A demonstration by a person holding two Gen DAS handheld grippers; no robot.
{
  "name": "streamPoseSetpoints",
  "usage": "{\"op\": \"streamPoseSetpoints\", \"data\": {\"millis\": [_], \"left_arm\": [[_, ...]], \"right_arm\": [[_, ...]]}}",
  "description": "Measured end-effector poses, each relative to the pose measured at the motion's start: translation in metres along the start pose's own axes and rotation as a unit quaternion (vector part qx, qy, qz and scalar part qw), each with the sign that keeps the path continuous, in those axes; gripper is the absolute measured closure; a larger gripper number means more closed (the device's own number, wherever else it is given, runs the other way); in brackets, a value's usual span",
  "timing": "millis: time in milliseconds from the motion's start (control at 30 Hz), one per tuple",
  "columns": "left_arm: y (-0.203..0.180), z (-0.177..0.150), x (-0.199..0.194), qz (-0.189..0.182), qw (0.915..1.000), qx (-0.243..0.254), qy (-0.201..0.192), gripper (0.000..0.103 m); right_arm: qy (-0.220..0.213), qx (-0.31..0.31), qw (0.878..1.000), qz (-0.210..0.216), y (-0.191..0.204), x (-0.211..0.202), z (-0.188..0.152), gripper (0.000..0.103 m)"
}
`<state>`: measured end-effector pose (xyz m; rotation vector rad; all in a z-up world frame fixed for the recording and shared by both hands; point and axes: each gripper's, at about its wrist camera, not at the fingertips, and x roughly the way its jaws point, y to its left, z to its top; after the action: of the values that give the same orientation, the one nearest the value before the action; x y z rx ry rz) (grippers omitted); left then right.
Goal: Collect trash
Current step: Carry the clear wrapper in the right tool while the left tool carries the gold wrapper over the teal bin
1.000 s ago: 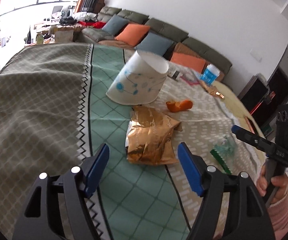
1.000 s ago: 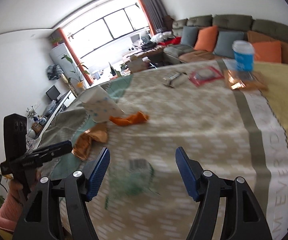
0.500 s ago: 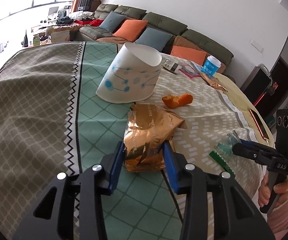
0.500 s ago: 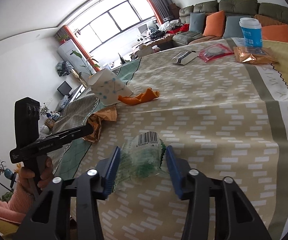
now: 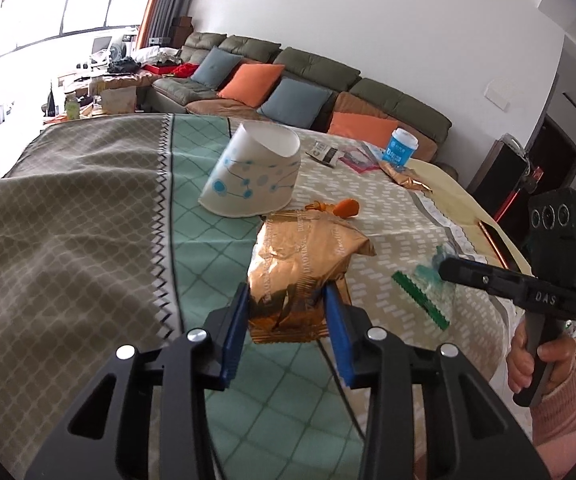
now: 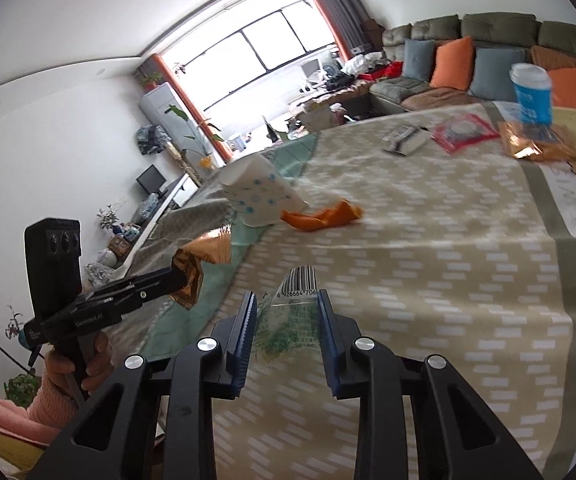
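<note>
Left wrist view, left gripper clamped on crumpled gold snack wrapper, right gripper jaws just closing, pinching clear green-printed wrapper, patterned tablecloth beneath

A green sofa with orange and blue cushions is seen beyond the table; a window is set far left.

Copper-gold foil wrapper; clear green-printed wrapper; white blue-dotted cup; orange peel.
</note>
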<state>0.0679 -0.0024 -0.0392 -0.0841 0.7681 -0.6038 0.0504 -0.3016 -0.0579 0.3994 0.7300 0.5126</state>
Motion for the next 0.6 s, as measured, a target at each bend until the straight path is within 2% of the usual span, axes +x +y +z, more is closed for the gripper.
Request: {"op": "streamPoseSetpoints", "data": {"millis": [600], "left_arm": [[0.047,-0.023,-0.077,0.056,0.9965,-0.044,-0.044,0.065]], "right_arm": [[0.026,-0.050,0.995,0.080,0.065,0.063,0.020,0.073]]}}
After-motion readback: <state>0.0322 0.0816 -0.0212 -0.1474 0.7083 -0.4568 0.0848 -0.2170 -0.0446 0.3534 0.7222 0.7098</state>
